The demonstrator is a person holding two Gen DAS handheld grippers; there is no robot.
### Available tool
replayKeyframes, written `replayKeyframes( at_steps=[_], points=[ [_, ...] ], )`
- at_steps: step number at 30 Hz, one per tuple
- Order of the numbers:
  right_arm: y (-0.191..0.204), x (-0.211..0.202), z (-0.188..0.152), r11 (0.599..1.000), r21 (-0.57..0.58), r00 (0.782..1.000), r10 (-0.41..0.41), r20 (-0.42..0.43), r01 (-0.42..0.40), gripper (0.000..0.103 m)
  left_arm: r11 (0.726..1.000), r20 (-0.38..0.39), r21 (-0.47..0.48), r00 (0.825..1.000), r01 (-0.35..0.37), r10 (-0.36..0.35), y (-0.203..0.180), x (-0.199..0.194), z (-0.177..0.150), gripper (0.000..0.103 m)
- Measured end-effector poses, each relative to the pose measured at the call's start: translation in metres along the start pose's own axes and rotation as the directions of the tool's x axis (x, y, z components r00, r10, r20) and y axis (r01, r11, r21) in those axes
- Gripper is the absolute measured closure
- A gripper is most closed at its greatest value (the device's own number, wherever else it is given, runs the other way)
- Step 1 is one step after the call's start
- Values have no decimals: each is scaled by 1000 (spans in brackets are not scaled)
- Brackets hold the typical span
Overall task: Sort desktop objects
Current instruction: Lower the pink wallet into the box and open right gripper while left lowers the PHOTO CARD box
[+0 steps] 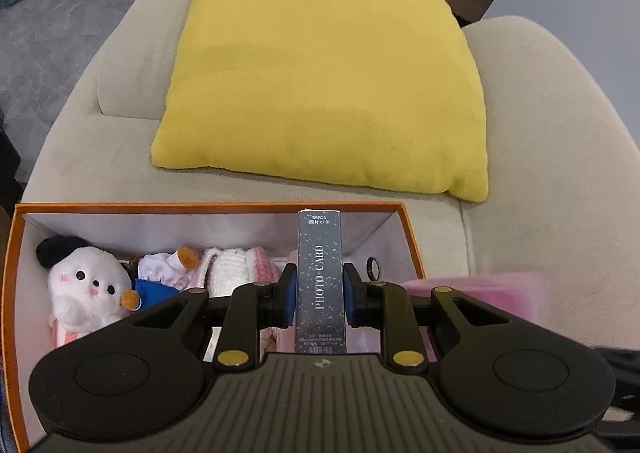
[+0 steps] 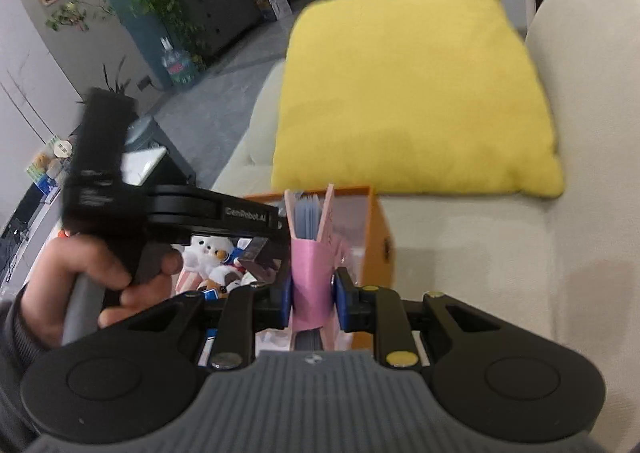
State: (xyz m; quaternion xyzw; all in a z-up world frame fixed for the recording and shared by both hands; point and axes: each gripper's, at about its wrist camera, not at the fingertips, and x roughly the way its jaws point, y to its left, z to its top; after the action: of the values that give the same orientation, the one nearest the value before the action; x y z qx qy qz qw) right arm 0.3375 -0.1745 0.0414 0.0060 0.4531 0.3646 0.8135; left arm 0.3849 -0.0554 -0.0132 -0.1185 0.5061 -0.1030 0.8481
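My left gripper point(image 1: 320, 293) is shut on a dark speckled box marked PHOTO CARD point(image 1: 320, 273), held upright over the orange storage box point(image 1: 208, 207). Inside that box lie a white plush toy point(image 1: 86, 287), a small doll in blue point(image 1: 160, 277) and a pink-and-white knitted item point(image 1: 236, 267). My right gripper point(image 2: 312, 295) is shut on a pink card album point(image 2: 312, 253), held upright at the right end of the orange box point(image 2: 376, 229). The left gripper's body point(image 2: 180, 213) and the hand holding it show at left in the right wrist view.
The orange box sits on a beige sofa seat point(image 1: 100, 169). A large yellow cushion point(image 1: 320, 65) lies behind it against the sofa back point(image 2: 592, 93). A blurred pink item point(image 1: 480, 293) lies right of the box. Floor and a dark cabinet point(image 2: 216, 21) are at far left.
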Motion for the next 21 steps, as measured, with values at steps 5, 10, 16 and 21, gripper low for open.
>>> replayKeyframes(
  at_steps=[5, 10, 16, 21],
  points=[
    [12, 36, 1, 996, 3, 994, -89, -58, 90, 81, 999, 12, -2, 999, 40, -40, 10, -1, -1, 77],
    [15, 61, 7, 985, 24, 981, -167, -104, 170, 81, 998, 16, -20, 998, 67, -66, 18, -1, 0, 77],
    [30, 93, 6, 964, -25, 955, -264, -135, 263, 81, 994, 29, -53, 995, 95, -94, 31, -8, -2, 77],
    [39, 117, 10, 948, -58, 934, -319, -160, 314, 80, 991, 56, -68, 992, 116, -112, 49, -20, -2, 77]
  ],
)
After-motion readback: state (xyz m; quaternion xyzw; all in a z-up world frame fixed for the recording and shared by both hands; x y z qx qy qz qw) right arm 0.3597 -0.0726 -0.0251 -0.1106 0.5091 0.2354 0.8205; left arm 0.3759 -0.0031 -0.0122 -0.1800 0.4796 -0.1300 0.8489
